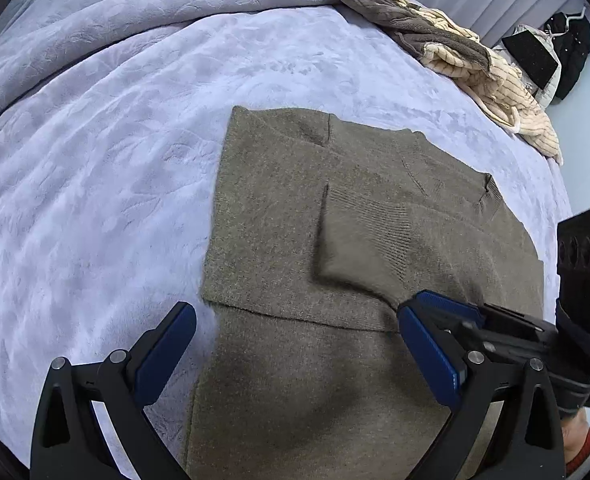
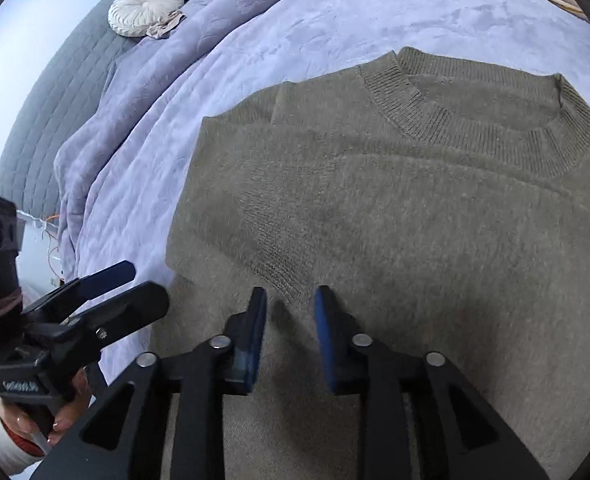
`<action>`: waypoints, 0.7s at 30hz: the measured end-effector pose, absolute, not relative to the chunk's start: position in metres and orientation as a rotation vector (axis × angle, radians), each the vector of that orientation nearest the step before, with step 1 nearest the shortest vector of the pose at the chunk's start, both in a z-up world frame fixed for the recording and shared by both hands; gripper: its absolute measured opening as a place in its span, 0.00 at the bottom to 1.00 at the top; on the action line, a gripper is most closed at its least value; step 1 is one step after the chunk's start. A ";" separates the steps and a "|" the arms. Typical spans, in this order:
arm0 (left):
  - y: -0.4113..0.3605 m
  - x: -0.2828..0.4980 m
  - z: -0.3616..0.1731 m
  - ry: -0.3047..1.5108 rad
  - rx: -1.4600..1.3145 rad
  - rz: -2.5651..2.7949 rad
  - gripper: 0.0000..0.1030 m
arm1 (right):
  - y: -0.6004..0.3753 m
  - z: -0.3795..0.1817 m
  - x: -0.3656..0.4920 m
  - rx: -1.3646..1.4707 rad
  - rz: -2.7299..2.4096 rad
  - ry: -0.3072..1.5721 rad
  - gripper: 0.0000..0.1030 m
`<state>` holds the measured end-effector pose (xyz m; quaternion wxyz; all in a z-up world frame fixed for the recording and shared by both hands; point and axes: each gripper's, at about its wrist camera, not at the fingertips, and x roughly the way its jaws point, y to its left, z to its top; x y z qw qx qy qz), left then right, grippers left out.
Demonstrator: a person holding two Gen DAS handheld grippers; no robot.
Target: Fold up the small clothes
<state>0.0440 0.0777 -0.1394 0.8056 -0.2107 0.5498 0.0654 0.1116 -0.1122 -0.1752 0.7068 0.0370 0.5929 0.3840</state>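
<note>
- The olive sweater (image 2: 395, 208) lies flat mid-frame on my lilac blanket (image 1: 95, 200), sleeves folded in.
- My left tongs (image 1: 295, 356) gape empty; my right tongs (image 2: 291, 340) stand partly apart, gripping nothing.
- Risk: snagging the knit would drag the sleeve open.

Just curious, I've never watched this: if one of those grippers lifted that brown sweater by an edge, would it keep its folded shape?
Probably not. The sweater looks soft and floppy; its folded-in sleeve would likely fall open. The fuzzy knit should grip rather than slip.
</note>
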 end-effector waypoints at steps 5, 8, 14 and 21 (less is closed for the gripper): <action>0.068 0.061 -0.144 1.194 -0.507 0.081 0.99 | -0.171 -0.164 0.100 0.234 0.796 1.296 0.54; 0.059 0.070 -0.145 1.193 -0.485 0.065 0.99 | -0.239 -0.169 0.094 0.409 0.632 1.308 0.54; 0.053 0.095 -0.161 1.255 -0.469 0.021 0.99 | -0.377 -0.197 0.070 0.842 0.307 1.263 0.54; 0.042 0.118 -0.172 1.322 -0.429 -0.006 0.07 | -0.403 -0.231 0.081 1.104 0.260 1.205 0.21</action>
